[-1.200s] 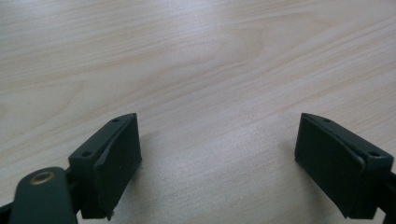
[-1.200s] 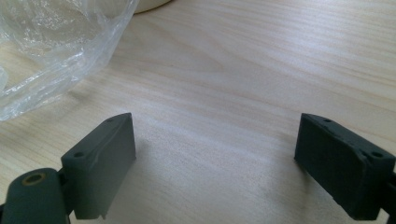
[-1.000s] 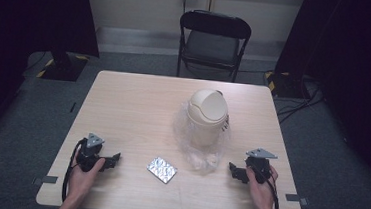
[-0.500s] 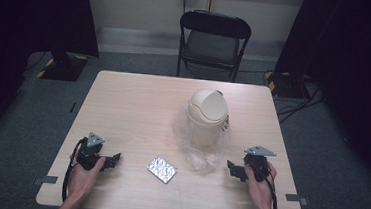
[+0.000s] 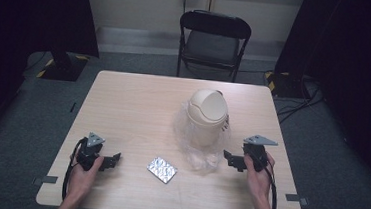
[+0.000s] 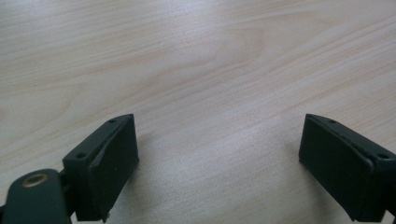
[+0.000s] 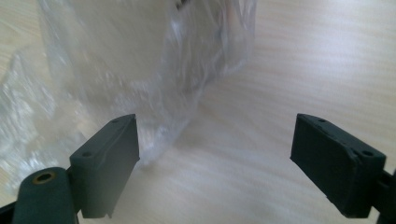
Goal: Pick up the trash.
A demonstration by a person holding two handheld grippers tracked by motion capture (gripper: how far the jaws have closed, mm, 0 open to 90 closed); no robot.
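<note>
Right now the right tongs (image 5: 228, 159) hang just beside the clear plastic bag (image 5: 201, 151), whose crumpled skirt spreads on the table (image 5: 133, 100) around the foot of the cream swing-lid bin (image 5: 206, 117). Their jaws are spread and have just been closing a little, with nothing pinched: in the right gripper view the bag's (image 7: 140, 84) loose edge lies ahead of the left-hand jaw, at about eleven o'clock from the right tongs (image 7: 215, 163), and bare wood shows between the jaws. The left tongs (image 5: 114, 160) sit low near the table's six-o'clock edge, toward its seven-o'clock corner (well apart from the bin), jaws spread wide over plain wood, as the left gripper view shows (image 6: 219, 168). Between the two hands, a small silvery foil packet (image 5: 162, 169) lies flat on the table, at roughly three o'clock from the left tongs and just beside the bag's near edge. Beyond the table's far edge, at twelve o'clock, stands a black folding chair (image 5: 213, 39).
</note>
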